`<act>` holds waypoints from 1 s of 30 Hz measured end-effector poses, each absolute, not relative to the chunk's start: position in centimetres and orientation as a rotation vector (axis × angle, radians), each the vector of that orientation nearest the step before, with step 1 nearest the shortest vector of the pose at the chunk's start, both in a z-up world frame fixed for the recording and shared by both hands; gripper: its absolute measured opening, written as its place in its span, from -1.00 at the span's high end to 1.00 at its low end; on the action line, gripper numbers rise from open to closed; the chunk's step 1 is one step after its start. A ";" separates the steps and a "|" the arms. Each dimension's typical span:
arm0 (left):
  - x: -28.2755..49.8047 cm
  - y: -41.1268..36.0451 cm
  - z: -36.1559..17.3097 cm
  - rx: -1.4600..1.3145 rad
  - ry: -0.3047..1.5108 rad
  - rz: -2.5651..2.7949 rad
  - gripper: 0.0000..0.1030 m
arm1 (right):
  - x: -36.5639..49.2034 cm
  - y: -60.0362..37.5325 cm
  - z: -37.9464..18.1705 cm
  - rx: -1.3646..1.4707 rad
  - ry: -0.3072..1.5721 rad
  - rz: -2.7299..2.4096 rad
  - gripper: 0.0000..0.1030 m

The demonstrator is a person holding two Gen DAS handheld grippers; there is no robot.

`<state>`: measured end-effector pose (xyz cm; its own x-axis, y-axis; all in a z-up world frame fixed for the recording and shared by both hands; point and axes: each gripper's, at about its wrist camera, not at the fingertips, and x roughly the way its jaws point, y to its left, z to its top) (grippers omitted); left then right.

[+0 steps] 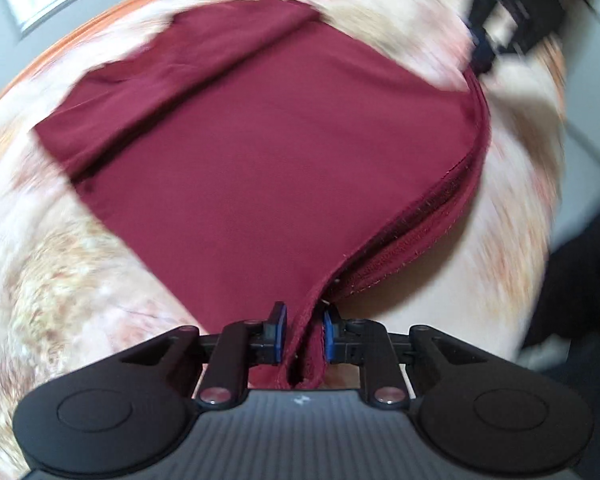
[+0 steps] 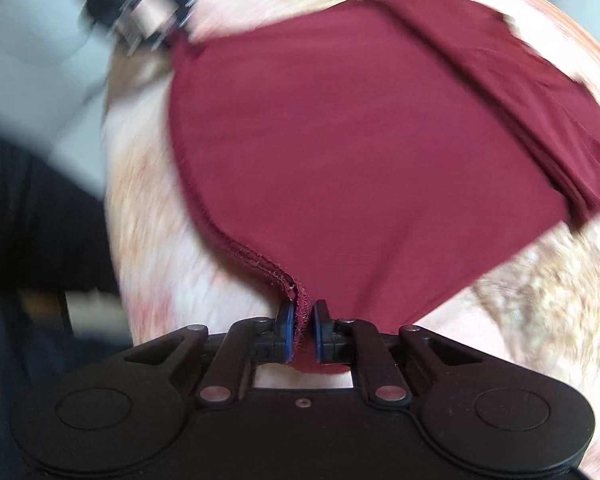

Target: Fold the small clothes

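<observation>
- Left gripper (image 1: 303, 330): jaws clenched on a bunched corner of the maroon garment (image 1: 260, 168). The hemmed edge is pinched between the blue pads (image 1: 327, 336), and a loop of cloth hangs back behind them towards the gripper body.
- Right gripper (image 2: 300, 330): jaws likewise clenched on a stitched corner of the same garment, with the seam running straight into the gap.
- Governing relation — the garment lies ahead of both sets of jaws, spread over the patterned cover (image 1: 60, 280). Both grippers hold the near edge, one at each end, so neither is nearer the cloth than the other.
- The hemmed near edge curves away to the right in the left wrist view and to the left in the right wrist view. I judge the long axis to run left to right between the two grips, so any fold would carry this edge away to the far side.
- Far portion: a band of doubled cloth lies across the garment's far edge. Its outline is blurred.
- Farthest: in each view the opposite gripper shows as a dark blur at the far end of the hem — no detail can be made out.
- Writing, brands, labels: none legible on garment, cover or grippers.
</observation>
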<state>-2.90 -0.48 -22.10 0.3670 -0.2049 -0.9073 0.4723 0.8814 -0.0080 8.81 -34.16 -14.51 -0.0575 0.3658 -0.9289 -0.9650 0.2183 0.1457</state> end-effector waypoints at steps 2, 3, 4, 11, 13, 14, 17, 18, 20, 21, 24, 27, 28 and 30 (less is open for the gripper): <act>-0.8 1.2 -21.5 0.203 1.095 -0.397 0.60 | 11.7 -33.8 -14.2 -0.629 1.150 1.217 0.80; 0.5 2.1 -21.4 0.173 1.088 -0.370 0.60 | 13.2 -33.7 -14.2 -0.594 1.154 1.197 0.80; 1.6 3.0 -21.5 0.139 1.087 -0.344 0.60 | 14.7 -33.6 -14.4 -0.557 1.170 1.174 0.80; 8.4 7.0 -24.0 -0.061 1.158 -0.260 0.57 | 23.3 -33.1 -18.4 -0.183 1.334 0.955 0.67; 8.6 7.4 -24.2 -0.059 1.164 -0.276 0.45 | 24.2 -33.0 -19.3 -0.115 1.368 0.935 0.45; 8.5 7.6 -24.2 -0.071 1.164 -0.285 0.23 | 24.5 -33.1 -19.5 -0.098 1.373 0.936 0.38; 7.6 8.2 -24.1 -0.112 1.153 -0.309 -0.12 | 24.7 -33.7 -19.7 -0.086 1.370 0.957 0.04; 7.3 8.3 -24.1 -0.121 1.158 -0.314 -0.12 | 24.6 -33.9 -19.8 -0.100 1.365 0.969 -0.05; 7.2 8.4 -24.4 -0.133 1.166 -0.320 -0.12 | 24.0 -34.3 -19.9 -0.117 1.354 0.993 -0.06; 7.1 8.5 -24.4 -0.139 1.165 -0.321 -0.12 | 23.9 -34.6 -20.0 -0.114 1.351 1.001 -0.06; 6.6 8.8 -23.9 -0.182 1.141 -0.315 -0.14 | 23.6 -34.8 -20.4 -0.099 1.346 0.989 -0.06; 6.4 9.4 -23.6 -0.228 1.127 -0.286 -0.22 | 23.4 -35.6 -20.7 -0.036 1.349 0.950 -0.02; 6.4 9.5 -23.6 -0.231 1.128 -0.283 -0.22 | 23.3 -35.9 -20.8 -0.015 1.346 0.935 0.00; 6.7 9.5 -23.6 -0.225 1.137 -0.284 -0.22 | 23.3 -36.6 -20.8 0.027 1.335 0.917 0.07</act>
